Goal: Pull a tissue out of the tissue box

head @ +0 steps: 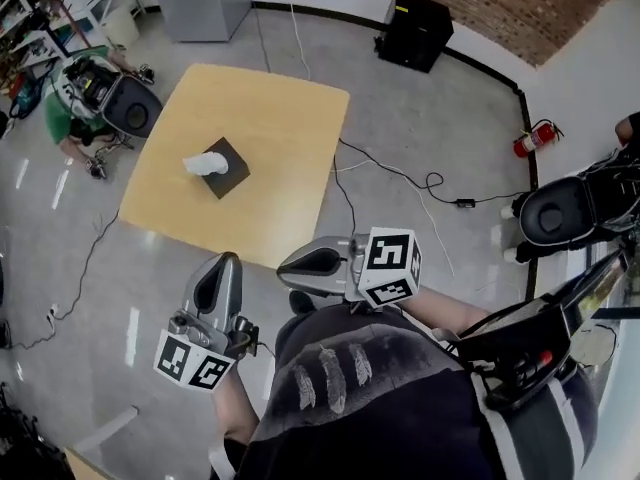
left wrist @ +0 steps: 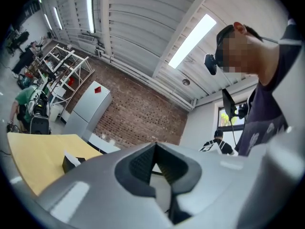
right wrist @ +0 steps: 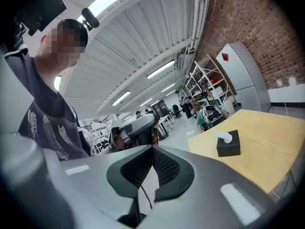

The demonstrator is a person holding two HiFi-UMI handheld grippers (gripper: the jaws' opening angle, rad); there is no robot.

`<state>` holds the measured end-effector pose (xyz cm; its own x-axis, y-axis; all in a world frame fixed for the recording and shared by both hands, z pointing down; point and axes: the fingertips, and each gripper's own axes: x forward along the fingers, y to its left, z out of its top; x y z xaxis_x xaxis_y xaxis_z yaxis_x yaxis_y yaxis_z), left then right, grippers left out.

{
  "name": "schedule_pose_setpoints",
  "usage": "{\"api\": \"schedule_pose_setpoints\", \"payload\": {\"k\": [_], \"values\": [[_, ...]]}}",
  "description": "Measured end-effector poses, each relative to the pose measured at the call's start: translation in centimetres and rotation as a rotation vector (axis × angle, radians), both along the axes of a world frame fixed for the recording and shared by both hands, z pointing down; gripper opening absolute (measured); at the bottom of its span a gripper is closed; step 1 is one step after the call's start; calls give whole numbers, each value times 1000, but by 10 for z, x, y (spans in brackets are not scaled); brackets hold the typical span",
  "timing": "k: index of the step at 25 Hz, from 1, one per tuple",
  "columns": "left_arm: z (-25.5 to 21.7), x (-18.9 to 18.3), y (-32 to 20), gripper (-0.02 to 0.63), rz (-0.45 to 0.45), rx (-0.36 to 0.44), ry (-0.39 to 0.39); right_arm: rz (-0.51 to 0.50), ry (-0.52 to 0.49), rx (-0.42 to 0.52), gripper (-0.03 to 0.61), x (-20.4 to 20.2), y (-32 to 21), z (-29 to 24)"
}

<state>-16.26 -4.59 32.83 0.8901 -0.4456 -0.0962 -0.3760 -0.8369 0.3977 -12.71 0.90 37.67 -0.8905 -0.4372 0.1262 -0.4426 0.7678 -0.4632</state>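
The person stands at the near side of a pale wooden worktop (head: 270, 138), a hand-held gripper in each hand, both held close in front of the body. The left hand-held gripper (head: 222, 263) points away toward the worktop. Its jaws are pressed together at the tips with nothing between them, as its own view shows plainly. The right hand-held gripper (head: 285, 264) lies turned across toward the left, its marker cube (head: 390, 266) out to the right. Its jaws are likewise closed and empty. The two tips are near one another, the right a little farther right.

The tissue box (head: 222, 168), small and black, sits on the worktop toward its left side, well apart from both hand-held grippers. A white tissue (head: 201, 164) stands out of its top, bunched and leaning left. From the left gripper view the box shows low at the left on the yellow surface. From the right gripper view it shows at the right, with the tissue poking up from it.

Around the room, a grey cabinet (head: 200, 3) stands at the far wall, and a black case (head: 413, 30) sits to its right by the brick wall. A red fire extinguisher (head: 535, 138) lies on the floor far right, and a black cable (head: 400, 176) trails across the floor. Someone in green (head: 62, 118) crouches at the far left.
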Motion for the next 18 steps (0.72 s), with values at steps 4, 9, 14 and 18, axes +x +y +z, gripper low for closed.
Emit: {"api": "schedule_pose_setpoints", "payload": {"k": [4,9,14,18], "values": [[7,-6,-6,-3,37,9,15,17,43,-13,-2,-10,-7,9],[6,4,2,-3,59,17,32,51,61,-23,-2,-3,-3,9],[2,-7,7,-3,23,13,32,7,69,-31,-2,-16,-4,4],[14,-9,5,-3,-1,-19,16,-23,83,-58,-2,-15,-4,11]]}}
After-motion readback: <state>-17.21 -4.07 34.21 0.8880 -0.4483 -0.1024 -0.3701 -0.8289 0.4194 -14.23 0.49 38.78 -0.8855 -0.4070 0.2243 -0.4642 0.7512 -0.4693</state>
